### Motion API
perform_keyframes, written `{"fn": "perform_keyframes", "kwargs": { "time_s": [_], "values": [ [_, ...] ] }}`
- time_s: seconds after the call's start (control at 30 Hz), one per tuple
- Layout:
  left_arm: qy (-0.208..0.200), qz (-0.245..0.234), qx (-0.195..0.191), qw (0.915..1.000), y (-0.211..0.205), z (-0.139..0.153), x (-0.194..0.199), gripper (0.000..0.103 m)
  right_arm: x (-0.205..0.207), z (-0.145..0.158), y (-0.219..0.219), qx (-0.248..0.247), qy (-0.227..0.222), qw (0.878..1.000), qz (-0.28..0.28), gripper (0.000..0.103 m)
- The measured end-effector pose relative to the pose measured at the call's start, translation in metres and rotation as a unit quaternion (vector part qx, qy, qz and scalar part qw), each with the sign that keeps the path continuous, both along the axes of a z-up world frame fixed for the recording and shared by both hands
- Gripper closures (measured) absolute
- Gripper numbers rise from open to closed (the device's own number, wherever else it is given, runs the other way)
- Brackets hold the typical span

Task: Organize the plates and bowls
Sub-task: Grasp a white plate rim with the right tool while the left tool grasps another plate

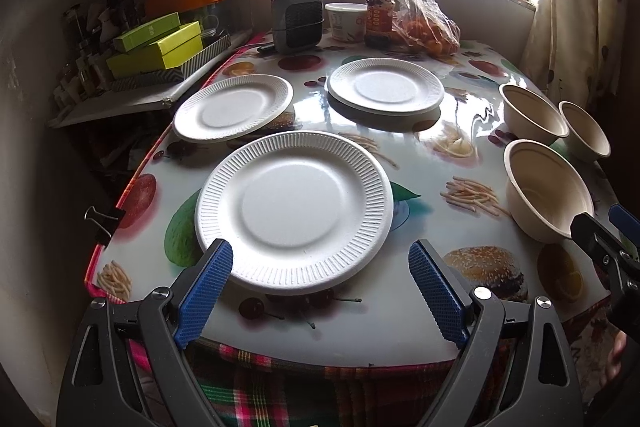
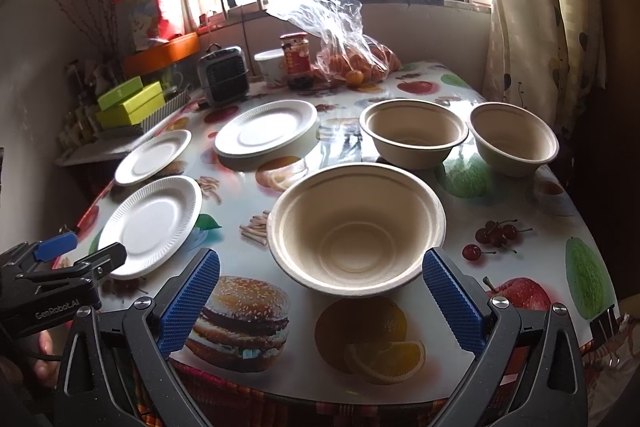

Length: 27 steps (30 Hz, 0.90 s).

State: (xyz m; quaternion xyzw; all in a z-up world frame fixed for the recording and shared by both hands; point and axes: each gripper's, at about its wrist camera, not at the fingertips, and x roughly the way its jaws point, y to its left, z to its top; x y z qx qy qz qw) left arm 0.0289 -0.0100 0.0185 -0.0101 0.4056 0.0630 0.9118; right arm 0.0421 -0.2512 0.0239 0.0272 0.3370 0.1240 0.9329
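Three white paper plates lie on the fruit-print table: a near plate (image 1: pixel 294 213), a far-left plate (image 1: pixel 234 107) and a far-middle plate (image 1: pixel 386 86) that seems to sit on another. Three beige paper bowls stand on the right side: a near bowl (image 2: pixel 356 233), a middle bowl (image 2: pixel 414 133) and a far-right bowl (image 2: pixel 514 139). My left gripper (image 1: pixel 320 255) is open at the near plate's front rim, one finger at each side of it. My right gripper (image 2: pixel 320 265) is open, straddling the near bowl's front without touching it.
At the table's back stand a small grey heater (image 1: pixel 297 17), a white tub (image 1: pixel 346 21), a jar (image 1: pixel 380 19) and a plastic bag of oranges (image 1: pixel 428 31). Green boxes (image 1: pixel 156 45) sit on a shelf at left. A binder clip (image 1: pixel 102 221) grips the left table edge. A curtain (image 2: pixel 548 7) hangs at right.
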Motion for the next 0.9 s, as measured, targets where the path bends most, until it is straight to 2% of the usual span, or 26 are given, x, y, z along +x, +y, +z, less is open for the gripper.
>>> {"fn": "perform_keyframes", "kwargs": {
  "time_s": [0.17, 0.33, 0.4, 0.53, 0.8, 0.9],
  "values": [
    [0.004, -0.022, -0.029, 0.9993, 0.004, 0.009, 0.015, 0.013, 0.019, 0.020, -0.005, 0.004, -0.006, 1.000, 0.016, 0.000],
    [0.006, -0.028, -0.019, 0.9994, 0.006, 0.022, 0.037, 0.013, 0.039, 0.039, -0.006, -0.013, -0.020, 0.999, 0.025, 0.000],
    [0.009, -0.034, -0.031, 0.9989, 0.009, 0.026, 0.047, 0.013, 0.050, 0.046, -0.007, -0.018, -0.025, 0.999, 0.029, 0.000],
    [0.001, -0.029, -0.023, 0.9993, 0.015, 0.037, 0.066, 0.013, 0.072, 0.055, -0.010, -0.023, -0.020, 0.999, 0.033, 0.000],
    [-0.008, -0.037, -0.034, 0.9987, 0.025, 0.052, 0.099, 0.013, 0.106, 0.067, -0.006, -0.043, -0.019, 0.998, 0.033, 0.000],
    [0.005, -0.044, -0.044, 0.9980, 0.029, 0.053, 0.117, 0.013, 0.121, 0.070, -0.002, -0.035, -0.011, 0.999, 0.032, 0.000]
  ]
}}
